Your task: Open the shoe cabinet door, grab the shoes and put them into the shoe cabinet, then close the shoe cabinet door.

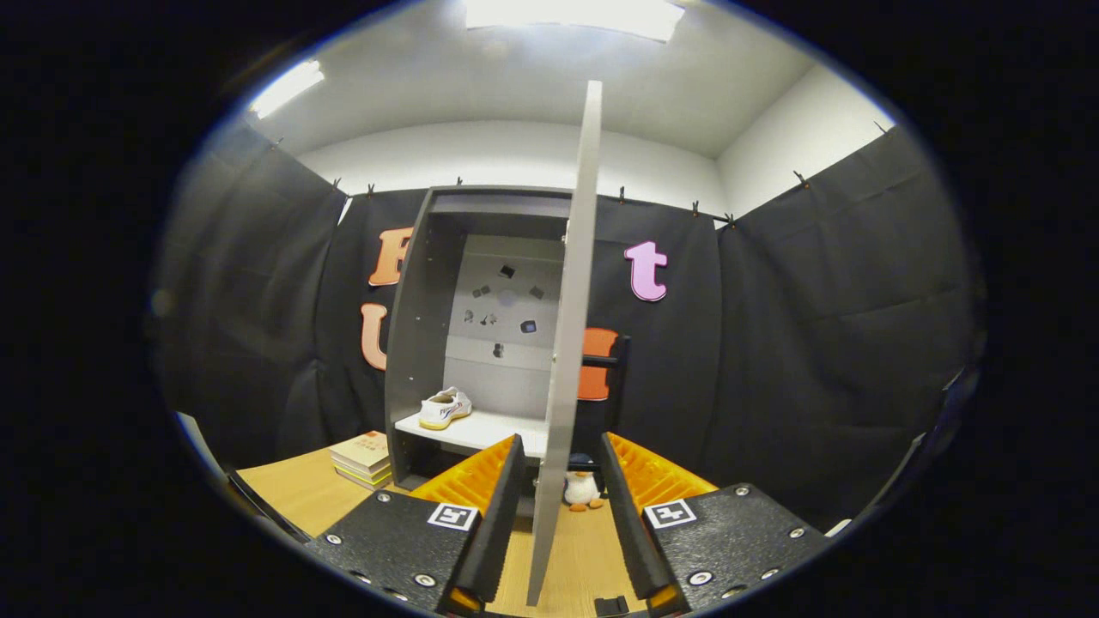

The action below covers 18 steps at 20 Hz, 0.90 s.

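**Shoe cabinet, door swung open, edge-on between the fingers**

Setting: a booth hung with black cloth under white ceiling panels; a pale wooden tabletop point(283, 493) carried the items below.

Item 1. Shoe cabinet point(421, 343), grey, upright, at 12 o'clock from the gripper and beyond the fingers. Back panel bore several small dark marks.

Item 2. Cabinet door point(571, 343), seen edge-on as a thin tall slab, running from near the ceiling line down between the two fingers.

Item 3. Shoe point(445, 408), white with a yellowish sole, lying on the pale shelf point(481, 431) inside the cabinet, at about 11 o'clock. It appeared already stowed.

Item 4. Gripper point(562, 455), fingers spread, one on each side of the door's edge; neither was seen pressing on it.

Judgement on the step in hand: closing the door seemed to be what remained. To do it well, the door's free edge would be kept between the fingers and swept in an arc round the hinge rather than pushed straight, slowly, so the panel did not slip out.

Other items: a stack of books point(365, 457) at 10 o'clock, just beside the cabinet's foot; a small penguin-like toy point(582, 491) at 12 o'clock, just behind the door's lower edge, near enough that it could get in the way of the swing; a dark chair-like frame point(614, 378) at 1 o'clock.
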Motion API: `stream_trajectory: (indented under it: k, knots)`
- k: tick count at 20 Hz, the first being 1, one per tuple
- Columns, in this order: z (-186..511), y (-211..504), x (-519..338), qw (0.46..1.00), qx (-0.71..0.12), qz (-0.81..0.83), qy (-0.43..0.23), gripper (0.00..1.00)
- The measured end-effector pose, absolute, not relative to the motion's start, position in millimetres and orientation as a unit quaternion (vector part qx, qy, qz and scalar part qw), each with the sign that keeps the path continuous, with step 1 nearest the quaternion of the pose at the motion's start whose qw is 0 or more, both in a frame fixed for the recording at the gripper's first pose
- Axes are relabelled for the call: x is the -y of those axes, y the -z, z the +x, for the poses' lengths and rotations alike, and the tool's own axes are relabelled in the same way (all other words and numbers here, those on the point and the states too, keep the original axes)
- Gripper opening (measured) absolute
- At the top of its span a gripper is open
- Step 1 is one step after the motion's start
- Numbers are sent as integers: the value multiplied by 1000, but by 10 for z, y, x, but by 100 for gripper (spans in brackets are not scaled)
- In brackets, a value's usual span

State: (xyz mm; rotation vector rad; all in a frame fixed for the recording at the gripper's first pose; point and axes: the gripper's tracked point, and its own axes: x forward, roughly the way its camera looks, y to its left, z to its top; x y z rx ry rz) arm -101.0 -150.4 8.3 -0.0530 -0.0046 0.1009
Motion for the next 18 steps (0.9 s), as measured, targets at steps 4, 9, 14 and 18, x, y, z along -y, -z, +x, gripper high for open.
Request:
stream_trajectory:
  k: [4,9,14,18]
  knots:
    - [-1085,5,1259,999,-9,-13,-40,63]
    - [-1105,315,940,998,-53,-6,-46,65]
    - [-1057,840,680,993,-111,12,-49,67]
    - [-945,1324,545,989,-143,22,-41,67]
